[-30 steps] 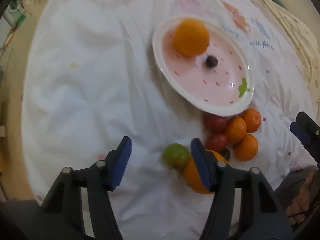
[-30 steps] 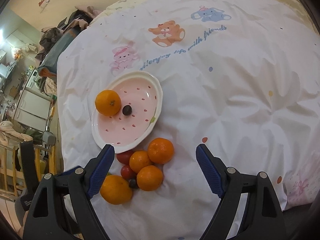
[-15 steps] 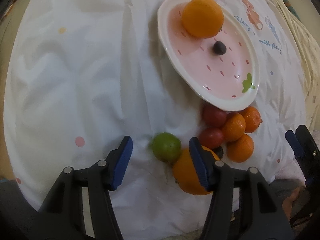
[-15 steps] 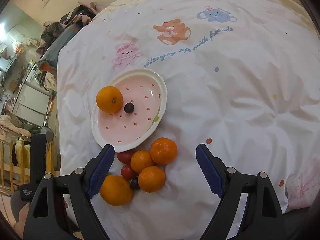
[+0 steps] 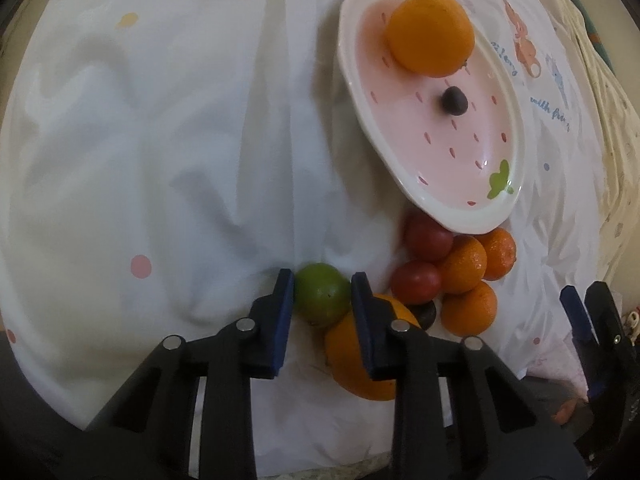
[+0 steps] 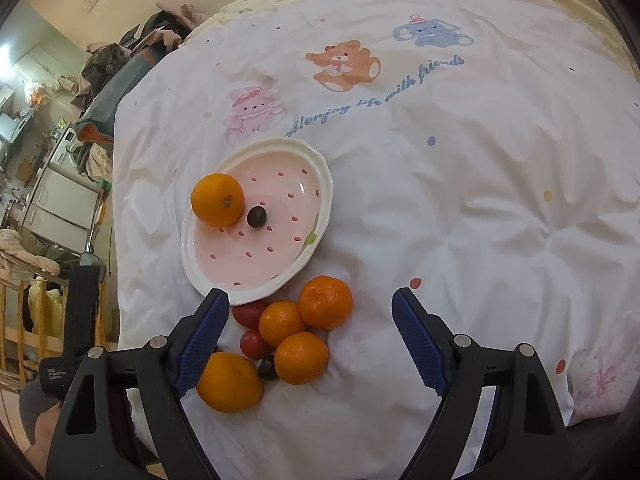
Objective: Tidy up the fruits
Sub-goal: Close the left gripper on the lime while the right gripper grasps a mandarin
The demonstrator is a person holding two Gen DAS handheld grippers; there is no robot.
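Now left claw (image 5: pixel 322 294) clamps lime (image 5: pixel 322 294) — right claw (image 6: pixel 310 312) agape

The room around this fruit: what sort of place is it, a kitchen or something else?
Probably a lived-in bedroom, not a kitchen. The fruit and plate sit on a soft, puffy quilt printed with cartoon bears, like a bed. Beyond it lie heaped clothes and white cabinets.

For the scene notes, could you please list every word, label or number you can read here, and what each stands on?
"enjoy life with friends": blue script on the white bedsheet, below the printed bear; the letters before "enjoy" are unclear.
"with fri...": the same line in the left wrist view, cut off and blurred.
White marking on the left gripper's handle: too small to read.
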